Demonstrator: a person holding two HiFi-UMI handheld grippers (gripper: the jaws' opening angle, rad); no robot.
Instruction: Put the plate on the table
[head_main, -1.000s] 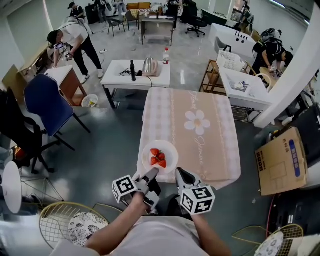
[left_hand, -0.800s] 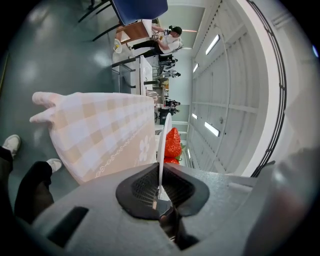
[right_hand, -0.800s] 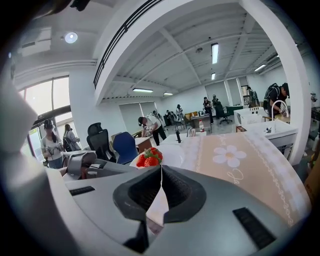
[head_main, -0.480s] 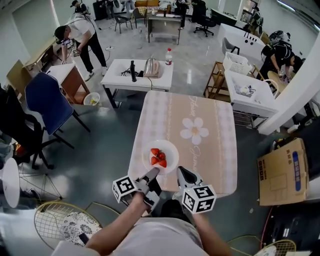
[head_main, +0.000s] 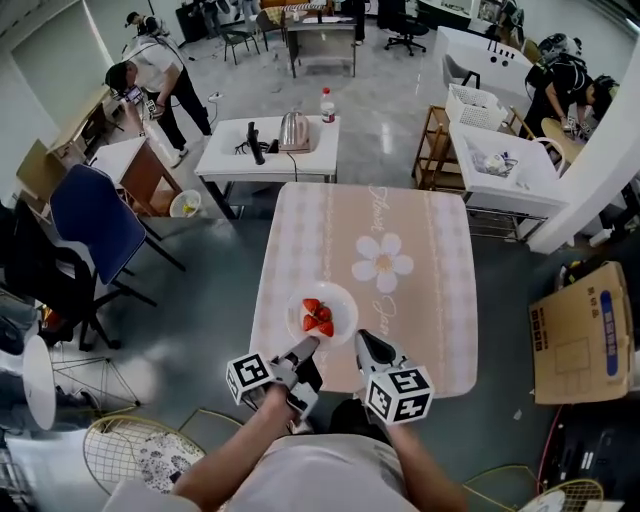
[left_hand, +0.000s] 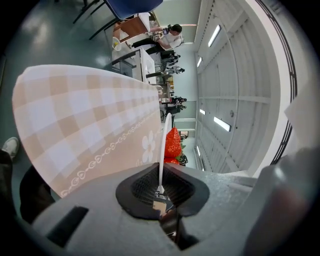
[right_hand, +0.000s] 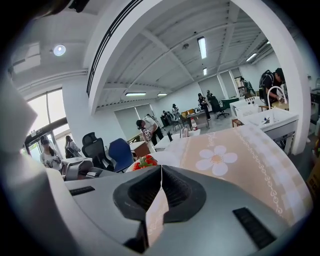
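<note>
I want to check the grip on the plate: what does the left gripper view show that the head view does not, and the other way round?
Only the left gripper view: the plate seen edge-on, its rim clamped between the jaws of the left gripper. Only the head view: the right gripper beside the plate, the whole table and a cardboard box. Both: the strawberries and the flower-printed tablecloth.

White plate (head_main: 341, 298), strawberries (head_main: 317, 316) — near edge of table (head_main: 400, 230)
</note>
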